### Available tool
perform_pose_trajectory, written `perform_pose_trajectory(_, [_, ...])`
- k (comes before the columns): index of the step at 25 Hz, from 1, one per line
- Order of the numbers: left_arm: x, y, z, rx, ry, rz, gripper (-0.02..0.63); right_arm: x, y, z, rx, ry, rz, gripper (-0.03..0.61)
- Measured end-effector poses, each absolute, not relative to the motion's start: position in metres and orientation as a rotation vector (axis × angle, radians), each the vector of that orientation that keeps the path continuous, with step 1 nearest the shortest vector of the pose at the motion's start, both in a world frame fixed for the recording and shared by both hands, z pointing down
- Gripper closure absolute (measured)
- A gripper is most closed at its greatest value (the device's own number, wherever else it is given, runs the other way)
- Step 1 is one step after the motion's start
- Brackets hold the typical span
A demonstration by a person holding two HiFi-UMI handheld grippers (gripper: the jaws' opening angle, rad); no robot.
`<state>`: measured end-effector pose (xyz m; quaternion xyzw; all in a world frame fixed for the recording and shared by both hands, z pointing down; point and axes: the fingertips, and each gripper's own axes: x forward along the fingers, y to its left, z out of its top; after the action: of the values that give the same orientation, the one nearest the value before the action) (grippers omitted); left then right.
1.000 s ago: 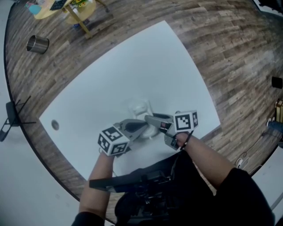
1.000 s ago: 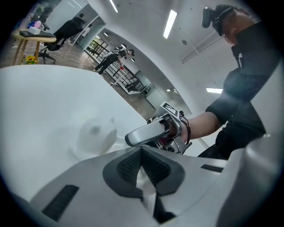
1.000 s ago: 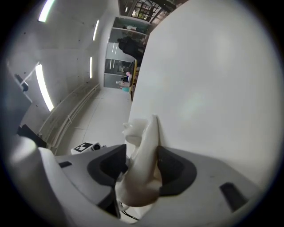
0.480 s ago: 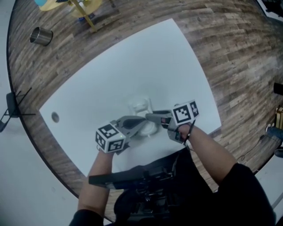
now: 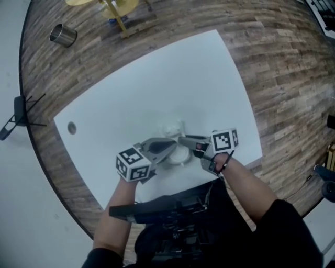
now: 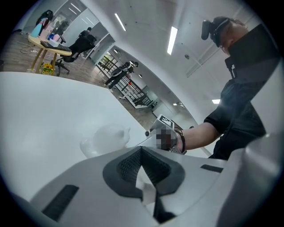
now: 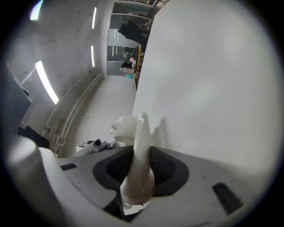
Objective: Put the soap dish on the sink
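Note:
A small white soap dish [image 5: 180,155] is at the near part of the white table [image 5: 157,78], between both grippers. My right gripper [image 5: 183,140] comes in from the right. Its jaws have just been closing, and its pads now press on the dish's thin rim [image 7: 141,146]. My left gripper [image 5: 171,148] comes in from the left and is shut on a white sliver [image 6: 144,181] that looks like the dish's other edge. Just beyond the dish stands a small white sink model [image 5: 172,128], which also shows as a lumpy white shape [image 6: 106,137] ahead of the left jaws.
A metal cup [image 5: 63,35] and a yellow stool [image 5: 118,10] stand on the wooden floor beyond the table. A black stand [image 5: 21,118] is at the left. The table top has a small round hole [image 5: 71,127] near its left edge.
Both grippers have stayed at the dish near the table's front. The head camera has shifted, so the table and floor things have slid slightly right and down in its view.

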<state>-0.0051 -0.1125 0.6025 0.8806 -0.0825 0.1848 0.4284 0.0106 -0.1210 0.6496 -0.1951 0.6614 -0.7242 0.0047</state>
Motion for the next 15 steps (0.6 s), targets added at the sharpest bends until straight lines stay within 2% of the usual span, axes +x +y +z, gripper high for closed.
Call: perform_pose_trajectory(15, [-0.062, -0.084, 0.556, 2.268, -0.529, 0.417, 0.624, 0.019, -0.102, 0.613, -0.563, 2.124, -2.196, 0.448])
